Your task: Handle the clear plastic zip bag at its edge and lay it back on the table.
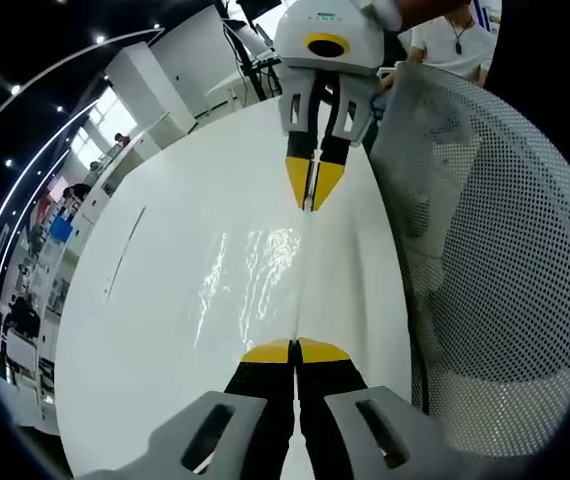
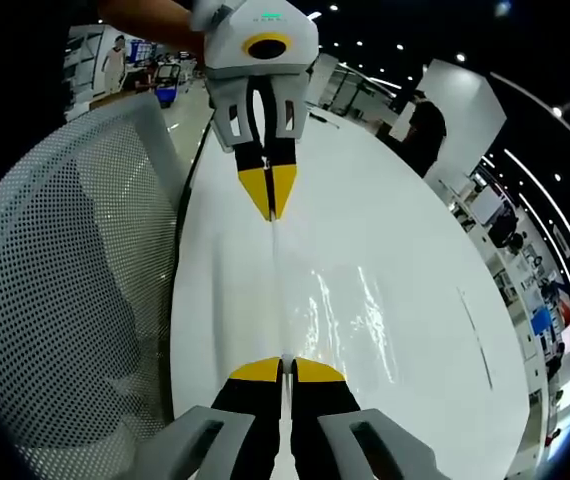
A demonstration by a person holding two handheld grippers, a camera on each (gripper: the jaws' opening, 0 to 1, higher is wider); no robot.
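Clear bag (image 1: 255, 270) stretched flat over the white bench (image 1: 145, 330), left hand-held gripper (image 1: 294, 350) pinched shut on its near edge, right hand-held gripper (image 2: 285, 368) clamped on the opposite edge, mesh chair (image 1: 495, 270) beside the bench.

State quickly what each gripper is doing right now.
Left gripper: shut on the bag edge.
Right gripper: shut on the bag's opposite edge.

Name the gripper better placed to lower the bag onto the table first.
Neither, really: the left gripper and right gripper each pinch an opposite edge of the bag, jaws shut, stretched over the table. Lowering both together seems best.
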